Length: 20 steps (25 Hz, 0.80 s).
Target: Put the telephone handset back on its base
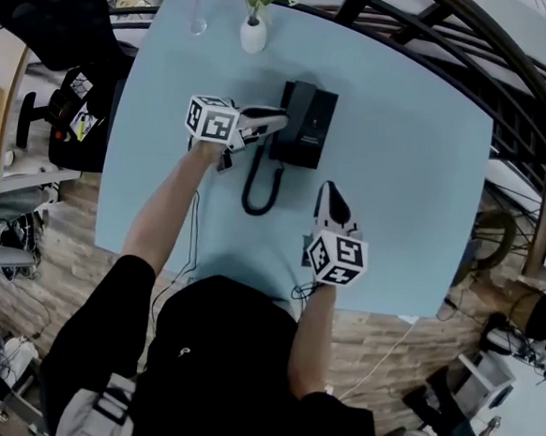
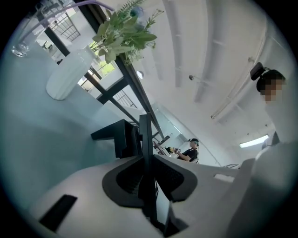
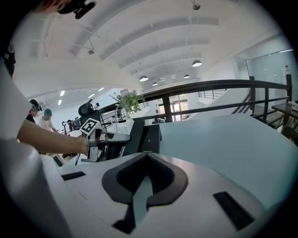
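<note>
- Pale blue counter (image 1: pixel 417 177), open-plan room with railings behind it.
- left claw (image 1: pixel 279 121): jaws pinched onto a thin dark slab, which I take to be the handset (image 1: pixel 292 103). It's at the left side of the base (image 1: pixel 316 131), about over the cradle. Can't tell if it's seated.
- right claw (image 1: pixel 329 193): jaws a narrow slit apart with nothing in them. It hovers on the person's side of the counter, well apart from the base.
- coiled cord (image 1: pixel 256 197) loops off the phone toward the person and lies on the counter between the two claws.
- Risks, my read:
  - Release with the handset tilted, and it slides off the cradle onto the counter.
  - The cord loop tugs the handset or snags the left claw on the way out.
  - The base shifts, since the right claw isn't bracing it.
- Count: 2 claws, 1 handset, 1 base, 1 cord, 1 white vase (image 1: pixel 254 34) with greenery, 1 clear glass (image 1: pixel 197 26).
</note>
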{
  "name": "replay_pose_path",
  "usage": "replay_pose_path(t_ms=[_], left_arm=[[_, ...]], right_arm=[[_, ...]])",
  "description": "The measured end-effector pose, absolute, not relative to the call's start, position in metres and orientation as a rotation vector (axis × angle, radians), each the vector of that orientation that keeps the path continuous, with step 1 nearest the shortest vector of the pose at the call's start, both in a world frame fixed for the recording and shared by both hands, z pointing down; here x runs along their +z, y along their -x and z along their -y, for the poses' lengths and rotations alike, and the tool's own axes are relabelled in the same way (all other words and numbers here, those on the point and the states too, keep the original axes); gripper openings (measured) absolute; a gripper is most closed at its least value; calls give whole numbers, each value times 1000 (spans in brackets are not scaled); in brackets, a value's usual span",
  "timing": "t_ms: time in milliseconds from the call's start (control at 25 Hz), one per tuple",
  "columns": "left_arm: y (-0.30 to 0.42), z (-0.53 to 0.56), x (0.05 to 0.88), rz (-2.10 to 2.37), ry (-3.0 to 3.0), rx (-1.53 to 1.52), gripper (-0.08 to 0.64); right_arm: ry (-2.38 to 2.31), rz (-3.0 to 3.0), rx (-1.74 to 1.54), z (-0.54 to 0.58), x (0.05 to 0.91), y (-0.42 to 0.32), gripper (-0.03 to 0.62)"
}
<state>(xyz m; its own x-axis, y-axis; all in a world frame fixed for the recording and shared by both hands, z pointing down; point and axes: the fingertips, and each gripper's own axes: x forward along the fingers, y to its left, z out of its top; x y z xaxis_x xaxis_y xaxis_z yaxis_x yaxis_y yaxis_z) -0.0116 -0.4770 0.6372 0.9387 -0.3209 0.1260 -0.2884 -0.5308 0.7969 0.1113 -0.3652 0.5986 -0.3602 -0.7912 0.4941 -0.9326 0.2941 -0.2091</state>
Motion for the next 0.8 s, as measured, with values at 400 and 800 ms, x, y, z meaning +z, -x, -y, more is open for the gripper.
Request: replay_pose_path(t_ms=[400,800], left_arm=[[14,471,646,466,-2159,-22,69],[21,477,665,696,-2211,200,95]], right_arm=[[-1545,2293,676,371,601,-105,-6],[-1554,2312,654,364,588,-108,-6]])
